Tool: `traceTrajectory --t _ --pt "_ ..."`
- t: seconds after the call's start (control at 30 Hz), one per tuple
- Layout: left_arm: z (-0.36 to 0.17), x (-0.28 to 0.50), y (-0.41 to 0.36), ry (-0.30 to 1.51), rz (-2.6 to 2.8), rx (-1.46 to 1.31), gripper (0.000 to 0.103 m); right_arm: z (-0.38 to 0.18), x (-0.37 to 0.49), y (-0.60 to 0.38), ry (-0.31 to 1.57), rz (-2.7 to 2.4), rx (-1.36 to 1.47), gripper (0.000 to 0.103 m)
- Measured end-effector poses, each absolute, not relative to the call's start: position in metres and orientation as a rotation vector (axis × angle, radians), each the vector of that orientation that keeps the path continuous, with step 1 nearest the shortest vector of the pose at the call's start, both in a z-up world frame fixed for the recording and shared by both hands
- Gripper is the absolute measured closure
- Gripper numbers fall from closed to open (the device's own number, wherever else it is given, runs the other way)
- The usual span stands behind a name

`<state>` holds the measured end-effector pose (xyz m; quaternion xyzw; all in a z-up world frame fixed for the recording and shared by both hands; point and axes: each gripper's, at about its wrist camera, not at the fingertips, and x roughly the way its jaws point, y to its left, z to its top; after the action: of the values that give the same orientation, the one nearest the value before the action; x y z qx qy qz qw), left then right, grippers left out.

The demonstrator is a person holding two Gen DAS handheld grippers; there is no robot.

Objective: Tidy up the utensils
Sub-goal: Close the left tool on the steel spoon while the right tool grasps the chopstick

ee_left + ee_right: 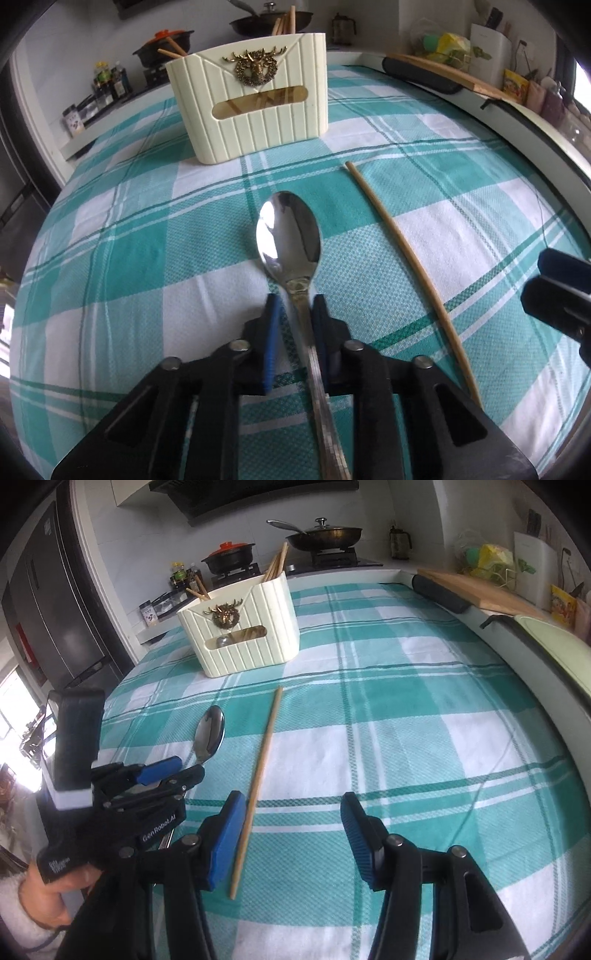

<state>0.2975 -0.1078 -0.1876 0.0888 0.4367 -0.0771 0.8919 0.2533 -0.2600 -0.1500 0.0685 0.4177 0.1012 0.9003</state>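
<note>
A steel spoon (pixel 288 236) lies bowl-up on the teal checked cloth (pixel 122 251), its handle running back between my fingers. My left gripper (pixel 295 306) is shut on the spoon's neck, blue pads tight either side; the right wrist view shows it (pixel 181 768) low over the spoon (pixel 210 734). A single wooden chopstick (pixel 406 258) lies to the spoon's right. My right gripper (pixel 293 801) stands open just above the cloth, the chopstick (pixel 262 760) running along the inner face of its left finger (pixel 227 834). The cream utensil holder (pixel 251 107) with a deer emblem stands behind, holding several chopsticks.
A black padded roll (pixel 439 594) and a wooden board (pixel 491 594) lie along the table's far right edge. Behind are a stove with pans (pixel 325 535), bottles (pixel 181 574) and a dark fridge (pixel 55 602) at left. A person's sleeve (pixel 18 908) shows at lower left.
</note>
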Motion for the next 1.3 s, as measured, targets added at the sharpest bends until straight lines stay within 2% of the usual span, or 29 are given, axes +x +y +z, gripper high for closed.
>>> traceTrajectory --t 0.3,0.47,0.5,0.53,0.6,0.63,0.77,0.9,1.07,1.1,1.13,1.17,1.2,1.23,1.27,1.3 --pt "-0.187 0.28 -0.051 0.94 -0.138 0.142 0.095 -0.165 0.28 -0.218 0.952 0.277 0.039 0.048" --pt "-0.186 0.275 -0.025 0.961 -0.148 0.124 0.088 -0.183 0.291 -0.192 0.988 0.274 -0.08 0.05" --pt "-0.185 0.275 -0.022 0.976 -0.154 0.112 0.083 -0.183 0.29 -0.19 0.971 0.26 -0.127 0.051" --pt "-0.183 0.275 -0.019 0.99 -0.162 0.098 0.063 -0.184 0.289 -0.189 0.983 0.241 -0.177 0.054" --pt "-0.179 0.276 -0.014 1.008 -0.187 0.065 0.03 -0.182 0.289 -0.197 1.022 0.22 -0.197 0.054" --pt "-0.177 0.277 -0.013 1.007 -0.199 0.054 0.023 -0.18 0.291 -0.204 1.057 0.206 -0.185 0.054" --pt "-0.173 0.295 -0.018 1.04 -0.256 0.064 0.02 -0.175 0.303 -0.216 1.15 0.233 -0.162 0.051" --pt "-0.181 0.325 -0.024 1.071 -0.231 0.105 0.019 -0.174 0.328 -0.203 1.195 0.294 -0.168 0.051" --pt "-0.189 0.349 -0.029 1.106 -0.216 0.119 0.02 -0.179 0.37 -0.19 1.163 0.27 -0.187 0.05" --pt "-0.189 0.353 -0.031 1.108 -0.221 0.122 0.022 -0.179 0.379 -0.189 1.157 0.264 -0.178 0.05" --pt "-0.188 0.356 -0.032 1.107 -0.23 0.119 0.033 -0.18 0.387 -0.189 1.16 0.264 -0.16 0.05" --pt "-0.186 0.359 -0.032 1.104 -0.242 0.118 0.049 -0.179 0.393 -0.188 1.149 0.26 -0.151 0.056" --pt "-0.184 0.361 -0.033 1.102 -0.256 0.118 0.061 -0.179 0.398 -0.187 1.148 0.256 -0.153 0.066" --pt "-0.182 0.362 -0.034 1.105 -0.262 0.117 0.061 -0.178 0.402 -0.185 1.141 0.249 -0.163 0.085" --pt "-0.182 0.364 -0.032 1.108 -0.269 0.101 0.061 -0.177 0.405 -0.186 1.148 0.252 -0.15 0.096" --pt "-0.181 0.364 -0.031 1.104 -0.271 0.086 0.061 -0.177 0.407 -0.188 1.153 0.257 -0.125 0.097"
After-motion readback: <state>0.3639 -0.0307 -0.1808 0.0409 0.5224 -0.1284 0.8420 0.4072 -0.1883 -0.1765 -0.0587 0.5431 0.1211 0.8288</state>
